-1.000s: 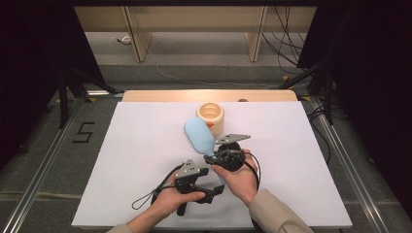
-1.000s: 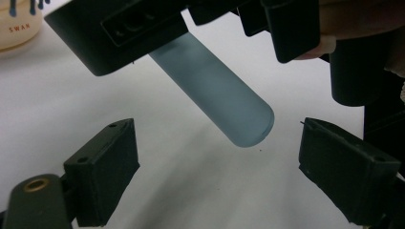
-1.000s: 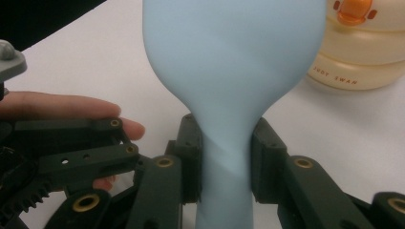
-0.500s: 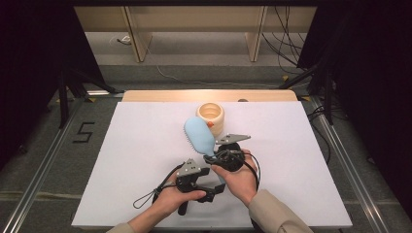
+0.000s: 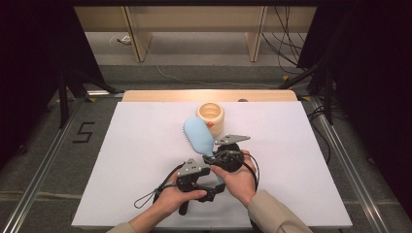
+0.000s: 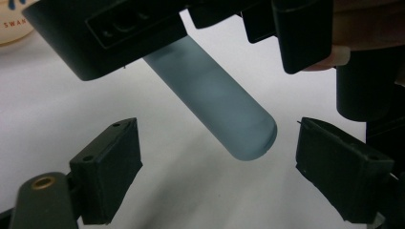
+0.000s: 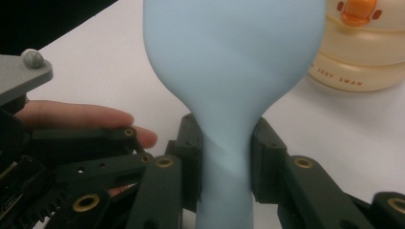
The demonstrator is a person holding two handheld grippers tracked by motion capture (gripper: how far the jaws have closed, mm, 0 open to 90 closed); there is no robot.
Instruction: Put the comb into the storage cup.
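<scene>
A light blue hairbrush [image 5: 198, 134] slants over the white table, head toward the far side. My right gripper [image 5: 214, 155] is shut on the neck of its handle; in the right gripper view both pads press the narrow neck [image 7: 227, 157] below the broad brush head [image 7: 229, 57]. My left gripper [image 5: 217, 187] sits just nearer, at the handle's free end. In the left gripper view its jaws [image 6: 219, 145] stand open on either side of the rounded handle tip [image 6: 224, 114], with a gap on each side. The right gripper's black body [image 6: 119, 33] hangs above the handle.
A cream-coloured cup [image 5: 210, 116] with an orange duck print [image 7: 356, 14] stands just behind the brush head. The white table top [image 5: 121, 160] stretches wide on both sides. A cable loop [image 5: 145, 198] trails from the left gripper near the front edge.
</scene>
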